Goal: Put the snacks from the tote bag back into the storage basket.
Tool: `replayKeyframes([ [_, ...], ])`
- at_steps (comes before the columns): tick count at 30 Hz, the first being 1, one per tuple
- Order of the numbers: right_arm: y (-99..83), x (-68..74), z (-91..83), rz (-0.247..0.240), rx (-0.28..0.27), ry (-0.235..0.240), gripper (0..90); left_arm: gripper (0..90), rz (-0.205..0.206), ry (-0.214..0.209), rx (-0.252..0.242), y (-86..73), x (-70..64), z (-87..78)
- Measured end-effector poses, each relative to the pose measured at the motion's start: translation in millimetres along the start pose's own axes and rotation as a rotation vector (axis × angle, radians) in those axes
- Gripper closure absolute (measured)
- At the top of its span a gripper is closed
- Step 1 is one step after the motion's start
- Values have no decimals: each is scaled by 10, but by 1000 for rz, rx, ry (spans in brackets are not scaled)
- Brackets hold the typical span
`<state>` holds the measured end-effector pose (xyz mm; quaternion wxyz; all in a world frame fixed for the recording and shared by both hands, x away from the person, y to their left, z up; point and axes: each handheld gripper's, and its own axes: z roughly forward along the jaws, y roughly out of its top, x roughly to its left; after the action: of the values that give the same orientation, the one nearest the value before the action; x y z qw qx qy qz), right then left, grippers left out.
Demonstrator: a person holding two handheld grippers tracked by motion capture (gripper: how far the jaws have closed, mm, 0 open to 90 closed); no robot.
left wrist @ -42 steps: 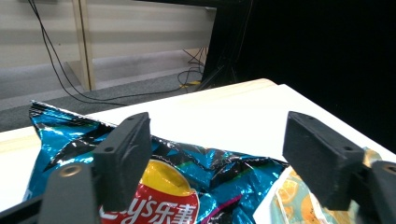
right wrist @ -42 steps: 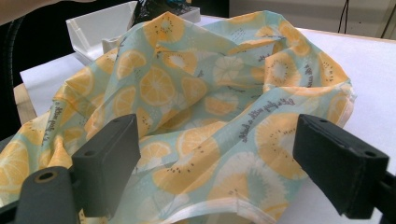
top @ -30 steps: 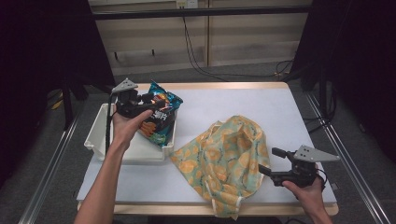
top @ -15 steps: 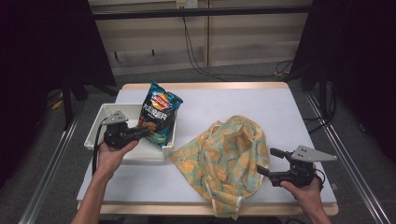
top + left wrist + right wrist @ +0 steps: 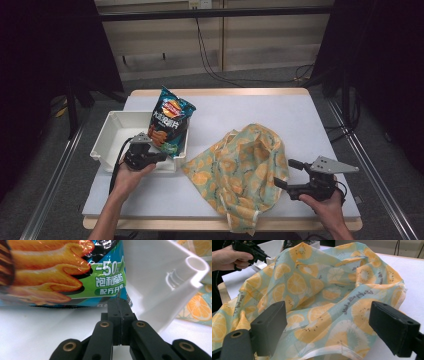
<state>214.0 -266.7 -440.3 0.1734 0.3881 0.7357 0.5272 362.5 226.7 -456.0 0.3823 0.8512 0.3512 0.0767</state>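
- At near left, my left gripper [image 5: 159,156], jaws pressed together, sits beside the light, crinkly chip bag [image 5: 170,121] leaning in the white tray [image 5: 107,134].
- At near right, my right gripper [image 5: 284,174], jaws spread, faces the soft cloth [image 5: 245,170]; I'd pinch its hem.

Both forearms are bare, with no sleeves in sight. The left gripper [image 5: 161,156] is black, with brass-coloured pivot pins on its linkage arms and a black cable trailing toward the near edge. The right gripper [image 5: 285,174] is black too, with blocky square jaws, and carries a grey three-cornered plate on top.
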Motion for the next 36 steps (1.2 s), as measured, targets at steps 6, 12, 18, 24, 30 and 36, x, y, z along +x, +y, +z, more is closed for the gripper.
replayKeyframes([
  [6,5,2,-6,0,-4,0,144,900,34,-8,43,127,-24,85],
  [12,2,0,-8,0,-4,-1,144,900,55,14,96,201,1,173],
  [18,-1,-5,-31,2,-4,-6,144,897,39,12,112,259,54,230],
  [24,-3,-8,-20,0,-3,-3,144,886,43,22,138,364,122,283],
  [30,0,-4,-22,-2,-4,-3,144,881,44,36,138,473,154,335],
  [36,-5,-18,-36,2,-3,-5,144,880,31,31,125,531,168,375],
])
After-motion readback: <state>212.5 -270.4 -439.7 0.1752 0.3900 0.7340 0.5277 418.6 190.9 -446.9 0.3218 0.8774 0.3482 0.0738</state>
